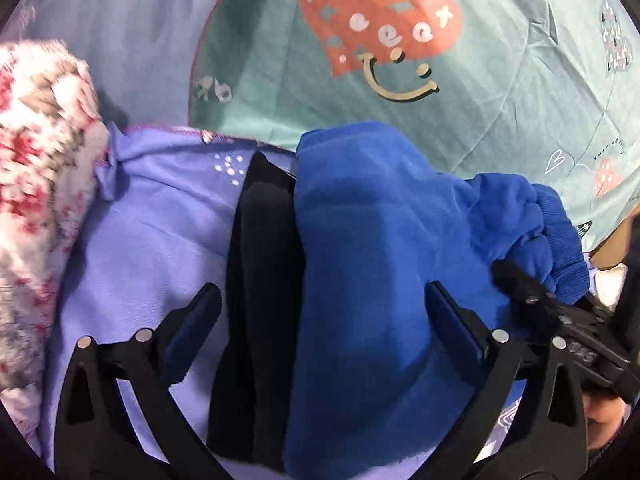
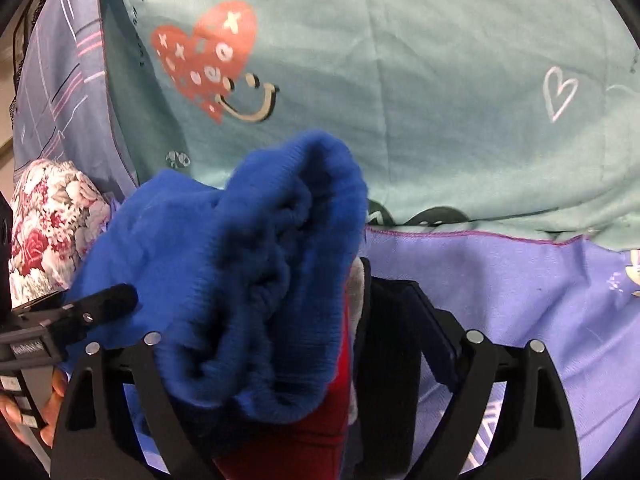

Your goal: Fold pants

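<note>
Left wrist view: blue pants [image 1: 360,260] lie bunched, folded.

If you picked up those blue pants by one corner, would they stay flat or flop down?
Probably flop. The blue pants already lie bunched and creased on the purple sheet, so the cloth looks soft, not stiff. The fleecy, ribbed cuff suggests a thick fabric that grips rather than slips. They will likely sag and unfold if lifted from one point.

I note the blue pants [image 1: 360,240] are soft, matt fleece, ribbed at the cuff [image 2: 320,168]. The teal sheet [image 1: 500,92] is smooth printed cotton-like cloth. My left gripper [image 1: 324,320] looks like matt black plastic with shiny metal pins.
</note>
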The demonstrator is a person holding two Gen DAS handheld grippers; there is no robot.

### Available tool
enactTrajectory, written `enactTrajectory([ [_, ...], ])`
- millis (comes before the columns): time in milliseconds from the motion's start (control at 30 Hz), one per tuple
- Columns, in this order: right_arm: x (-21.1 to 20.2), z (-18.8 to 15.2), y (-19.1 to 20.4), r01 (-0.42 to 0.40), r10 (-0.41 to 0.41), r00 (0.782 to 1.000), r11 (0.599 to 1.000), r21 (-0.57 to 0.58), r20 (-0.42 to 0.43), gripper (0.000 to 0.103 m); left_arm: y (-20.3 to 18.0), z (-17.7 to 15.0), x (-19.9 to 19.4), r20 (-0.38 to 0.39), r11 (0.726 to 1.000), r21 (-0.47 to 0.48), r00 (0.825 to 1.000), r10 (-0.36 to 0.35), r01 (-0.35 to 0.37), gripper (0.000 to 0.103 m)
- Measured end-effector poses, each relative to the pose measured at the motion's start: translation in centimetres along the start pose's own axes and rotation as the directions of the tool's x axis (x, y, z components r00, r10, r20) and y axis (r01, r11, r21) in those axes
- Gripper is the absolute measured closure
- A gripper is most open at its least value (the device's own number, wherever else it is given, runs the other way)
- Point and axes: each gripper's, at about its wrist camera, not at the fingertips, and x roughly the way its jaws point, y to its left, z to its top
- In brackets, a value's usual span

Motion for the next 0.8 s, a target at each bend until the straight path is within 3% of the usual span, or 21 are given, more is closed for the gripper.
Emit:
enactTrajectory([
  [100, -5.2, -0.2, 0.0, 0.053, -0.056, 0.994, 0.998, 0.037, 0.089, 0.010, -0.2, -1.0, -2.9, 0.007, 0.999, -0.034, 1.000, 0.005, -0.004, 0.002],
  [200, -10.0, -1.9, 0.8, 0.066, -0.067, 0.992, 0.998, 0.007, 0.108, 0.006, -1.1, -3.5, -6.9, 0.050, 0.999, -0.033, 0.998, 0.029, -0.028, 0.002],
  [367, -17.1, -7.6, 2.1, 0.157, -0.151, 0.974, 0.987, -0.022, 0.169, 0.001, -2.6, -8.6, -12.8, 0.134, 0.995, 0.006, 0.986, 0.099, -0.100, 0.002],
  [533, -20.7, -13.5, 2.7, 0.172, -0.169, 0.972, 0.985, -0.002, 0.165, 0.001, -3.3, -14.2, -17.8, 0.235, 0.981, 0.064, 0.958, 0.163, -0.183, 0.002],
  [633, -22.9, -16.6, 3.1, 0.179, -0.181, 0.966, 0.983, 0.028, 0.187, 0.001, -3.6, -17.5, -19.4, 0.262, 0.978, 0.075, 0.950, 0.167, -0.192, 0.002],
  [733, -24.8, -19.0, 3.9, 0.218, -0.217, 0.949, 0.976, 0.020, 0.230, 0.001, -4.4, -20.3, -20.3, 0.249, 0.965, 0.109, 0.947, 0.205, -0.238, 0.002],
  [800, -25.5, -19.9, 4.4, 0.241, -0.235, 0.933, 0.970, 0.010, 0.273, 0.001, -4.8, -21.8, -21.3, 0.278, 0.967, 0.122, 0.943, 0.182, -0.223, 0.002],
])
